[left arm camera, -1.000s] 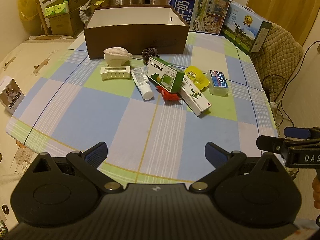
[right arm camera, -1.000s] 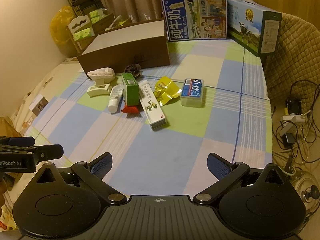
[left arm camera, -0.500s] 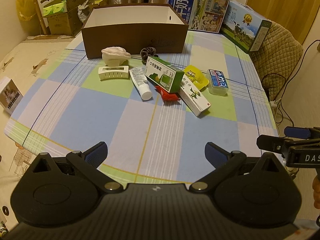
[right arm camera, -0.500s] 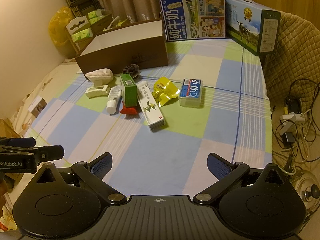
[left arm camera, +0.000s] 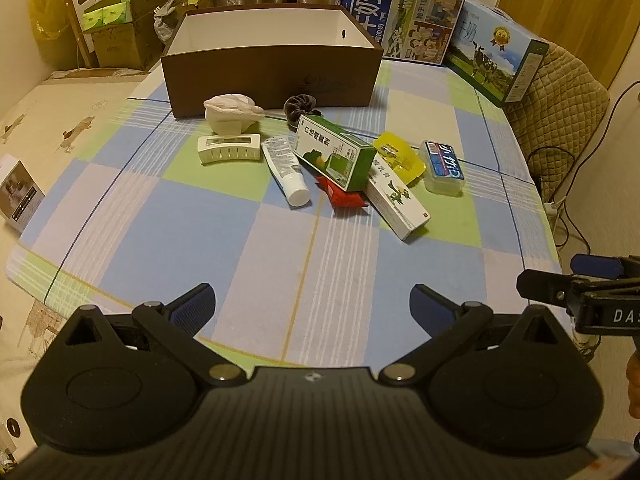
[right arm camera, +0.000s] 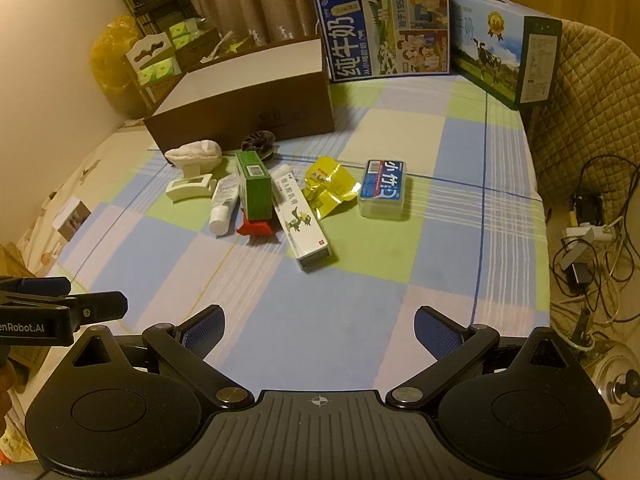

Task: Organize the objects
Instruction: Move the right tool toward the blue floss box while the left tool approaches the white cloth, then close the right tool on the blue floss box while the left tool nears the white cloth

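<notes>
A brown open box (left arm camera: 272, 76) (right arm camera: 248, 108) stands at the back of the checked table. In front of it lies a cluster: a white cloth bundle (left arm camera: 230, 110), a white clip-like holder (left arm camera: 228, 149), a dark scrunchie (left arm camera: 300, 105), a white tube (left arm camera: 285, 168), a green carton (left arm camera: 334, 152) resting on a red packet (left arm camera: 344, 198), a white carton (left arm camera: 396, 200), a yellow wrapper (left arm camera: 398, 156) and a clear blue-labelled case (left arm camera: 443, 168) (right arm camera: 382, 193). My left gripper (left arm camera: 312, 306) and right gripper (right arm camera: 318, 326) are both open and empty, hovering over the near table edge.
Two milk cartons (right arm camera: 384, 32) (right arm camera: 506, 56) stand at the back right beside a quilted chair (right arm camera: 592, 120). Cables and a power strip (right arm camera: 586, 236) lie on the floor to the right. A small box (left arm camera: 18, 196) sits on the floor at left.
Both grippers have edged slightly forward toward the cluster, which now sits a little lower and larger in view. Nothing on the table has moved.
</notes>
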Available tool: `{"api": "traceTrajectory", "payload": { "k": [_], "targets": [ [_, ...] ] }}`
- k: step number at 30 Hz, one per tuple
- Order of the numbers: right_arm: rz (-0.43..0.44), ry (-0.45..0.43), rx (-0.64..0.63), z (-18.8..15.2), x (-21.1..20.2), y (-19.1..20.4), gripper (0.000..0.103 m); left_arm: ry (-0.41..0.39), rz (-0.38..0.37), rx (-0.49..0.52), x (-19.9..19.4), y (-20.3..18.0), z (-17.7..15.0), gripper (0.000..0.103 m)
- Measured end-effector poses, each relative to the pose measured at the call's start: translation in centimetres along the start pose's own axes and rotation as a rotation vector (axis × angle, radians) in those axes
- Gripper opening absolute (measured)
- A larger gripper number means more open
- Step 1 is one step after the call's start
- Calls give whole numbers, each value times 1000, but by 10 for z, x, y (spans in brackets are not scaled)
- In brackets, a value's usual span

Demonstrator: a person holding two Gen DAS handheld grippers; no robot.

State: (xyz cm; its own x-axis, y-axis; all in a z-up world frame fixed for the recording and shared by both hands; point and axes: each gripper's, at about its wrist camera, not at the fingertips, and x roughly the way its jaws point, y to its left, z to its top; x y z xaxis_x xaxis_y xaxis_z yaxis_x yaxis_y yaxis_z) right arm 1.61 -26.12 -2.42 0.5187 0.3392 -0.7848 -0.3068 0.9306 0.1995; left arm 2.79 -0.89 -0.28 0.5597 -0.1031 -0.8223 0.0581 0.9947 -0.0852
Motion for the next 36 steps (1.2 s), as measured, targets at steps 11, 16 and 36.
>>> {"api": "traceTrajectory", "payload": {
  "k": [11, 16, 36],
  "targets": [
    [-15, 12, 30, 14, 16, -5, 99, 9, 5, 11, 18, 12, 22, 102],
    [-22, 8, 38, 20, 23, -8, 99, 13, 8, 21, 27, 16, 31, 102],
    [-52, -67, 116, 56, 53, -40, 99, 27, 81, 5, 67, 63, 76, 102]
  ]
}}
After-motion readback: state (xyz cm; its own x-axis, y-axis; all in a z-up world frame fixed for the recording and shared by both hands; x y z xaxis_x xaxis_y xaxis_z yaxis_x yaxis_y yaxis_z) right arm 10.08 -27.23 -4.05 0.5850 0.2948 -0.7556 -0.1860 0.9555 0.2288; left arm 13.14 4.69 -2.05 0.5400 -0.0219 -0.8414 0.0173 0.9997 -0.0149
